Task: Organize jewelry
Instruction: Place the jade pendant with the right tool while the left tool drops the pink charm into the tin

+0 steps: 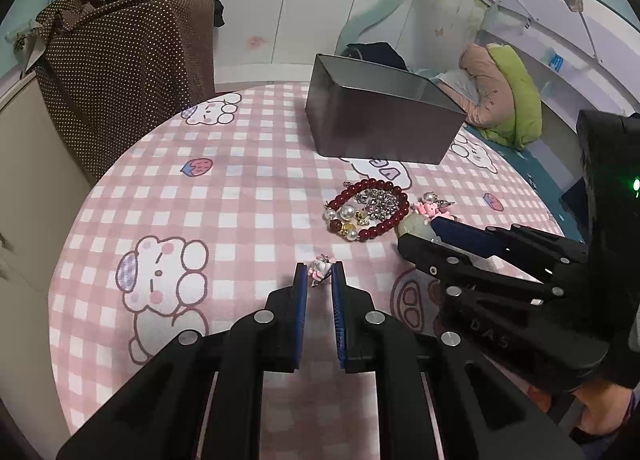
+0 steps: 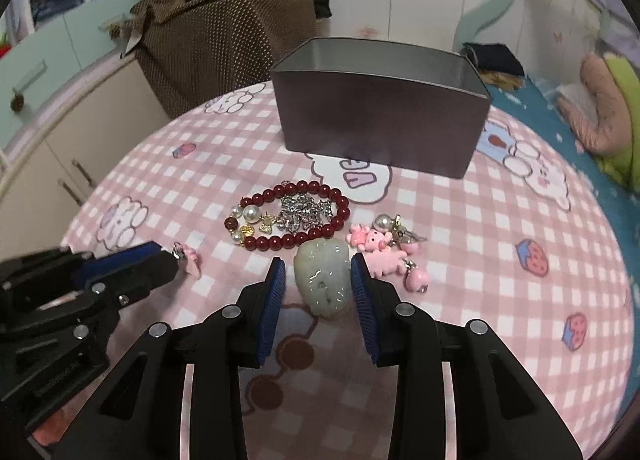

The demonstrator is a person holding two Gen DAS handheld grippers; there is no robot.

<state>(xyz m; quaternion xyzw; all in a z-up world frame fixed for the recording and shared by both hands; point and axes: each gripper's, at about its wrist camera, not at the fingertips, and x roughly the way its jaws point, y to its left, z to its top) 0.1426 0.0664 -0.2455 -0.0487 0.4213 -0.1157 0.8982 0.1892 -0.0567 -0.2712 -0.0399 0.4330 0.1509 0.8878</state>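
Your left gripper (image 1: 320, 274) is clamped on a small pink charm (image 1: 321, 270); its blue pads press on it from both sides, and the charm sticks out a little past the tips. In the right wrist view this same gripper comes in from the left side, with the pink charm (image 2: 188, 260) at its tip, low over the pink checked cloth (image 2: 460, 220).

Your right gripper (image 2: 319, 266) has a pale green jade piece (image 2: 323, 280) between its pads. The right pad touches the stone or is just beside it, while on the left side a narrow gap is visible, so the jaws are nearly together around the stone but not clearly clamped on it. The stone lies on the cloth.

Just behind the jade piece lies a dark red bead bracelet (image 2: 292, 216) with a few pearls, and a silver chain (image 2: 304, 212) is inside its ring. To the right of the stone there is a small heap of pink bear charms (image 2: 380, 252) with a pearl and metal clasps.

Further back on the cloth stands an open grey metal box (image 2: 380, 120), well apart from the jewelry. I cannot tell what is inside it. Behind the table you see a brown dotted bag (image 2: 224, 32).
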